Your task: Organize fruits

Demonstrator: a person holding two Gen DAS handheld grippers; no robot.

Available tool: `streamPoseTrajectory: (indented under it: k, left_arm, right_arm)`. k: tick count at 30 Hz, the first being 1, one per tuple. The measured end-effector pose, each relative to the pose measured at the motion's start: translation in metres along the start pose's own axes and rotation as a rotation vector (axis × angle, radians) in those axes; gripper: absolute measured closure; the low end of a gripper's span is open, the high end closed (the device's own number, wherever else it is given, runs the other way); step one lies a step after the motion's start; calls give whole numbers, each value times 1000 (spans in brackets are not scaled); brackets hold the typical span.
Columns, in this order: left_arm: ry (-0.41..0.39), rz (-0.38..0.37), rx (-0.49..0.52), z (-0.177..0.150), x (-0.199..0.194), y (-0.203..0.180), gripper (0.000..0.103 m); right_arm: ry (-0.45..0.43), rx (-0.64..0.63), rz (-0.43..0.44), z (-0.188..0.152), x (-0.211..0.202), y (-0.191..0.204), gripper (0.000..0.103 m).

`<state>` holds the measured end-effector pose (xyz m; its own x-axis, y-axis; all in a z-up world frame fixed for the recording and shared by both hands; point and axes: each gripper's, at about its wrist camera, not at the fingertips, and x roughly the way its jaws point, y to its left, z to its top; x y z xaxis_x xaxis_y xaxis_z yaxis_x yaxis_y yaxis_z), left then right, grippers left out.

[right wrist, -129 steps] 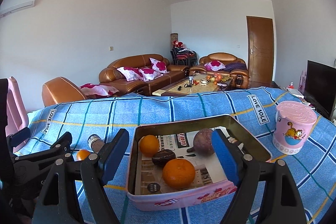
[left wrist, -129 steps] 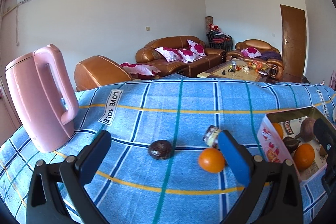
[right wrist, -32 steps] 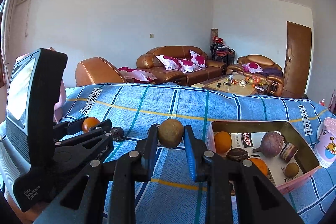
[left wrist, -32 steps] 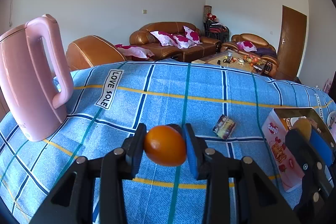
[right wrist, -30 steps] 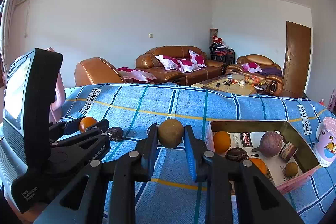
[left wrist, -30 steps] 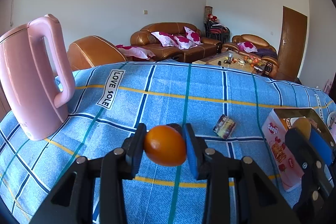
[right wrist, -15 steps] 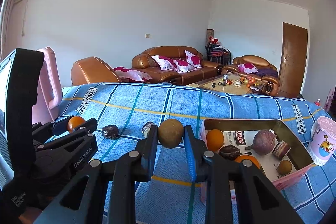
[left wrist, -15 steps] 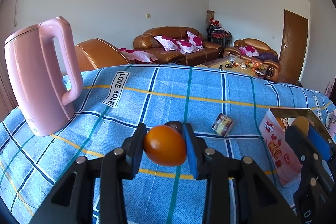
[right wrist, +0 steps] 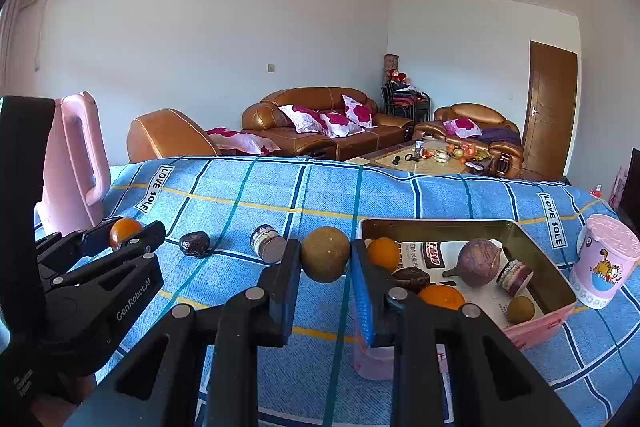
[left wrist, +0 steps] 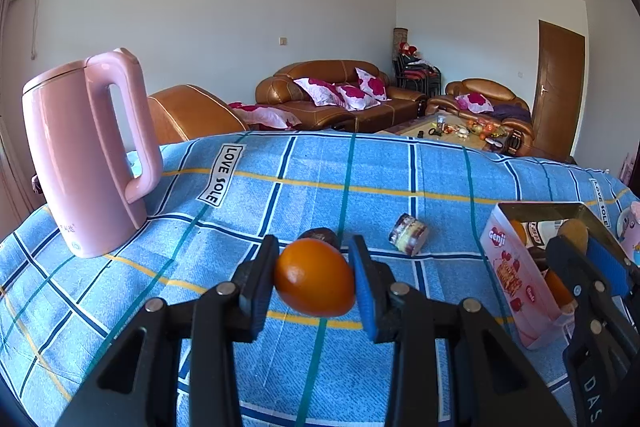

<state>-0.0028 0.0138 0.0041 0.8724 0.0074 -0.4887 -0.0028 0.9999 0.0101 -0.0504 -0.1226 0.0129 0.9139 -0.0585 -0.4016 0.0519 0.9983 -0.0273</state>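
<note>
Left gripper [left wrist: 314,277]: clamped on an orange [left wrist: 315,277], both pads pressed to its sides; the fruit is lifted clear of the blue checked cloth [left wrist: 280,195], to the left of the tin.
Right gripper [right wrist: 325,261]: closed around a round brown fruit [right wrist: 325,259], held above the cloth just left of the tin's left wall.
Tin [right wrist: 536,255]: a pink-sided rectangular box with a gold inner wall, open on top, standing on the cloth; this is the landmark.
Inside the tin: an orange at the back left [right wrist: 383,254], a dark wrinkled fruit [right wrist: 412,277] in front of it, another orange [right wrist: 442,297] nearer the front, a purple round fruit with a stem [right wrist: 478,262] in the middle, a small striped jar [right wrist: 514,277] to its right, and a small brown fruit [right wrist: 521,309] at the front right.
Left of the tin, on the cloth: a small jar lying on its side [right wrist: 269,249], and farther left a dark wrinkled fruit [right wrist: 195,244].
Pink kettle [left wrist: 86,155]: upright, far left of the tin, handle turned toward it.
Pink cup [right wrist: 604,261]: upright with a cartoon cat print, just right of the tin.
</note>
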Motion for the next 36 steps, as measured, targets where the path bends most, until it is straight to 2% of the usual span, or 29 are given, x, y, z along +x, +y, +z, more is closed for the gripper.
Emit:
streamPoseTrajectory:
  k: [13, 36]
  left_arm:
    - [-2, -25, 29, -4, -6, -28, 65]
    - [-6, -107, 99, -6, -15, -99, 65]
  right_arm:
    - [4, 3, -34, -3, -5, -25, 76]
    - [11, 29, -149, -5, -10, -96, 76]
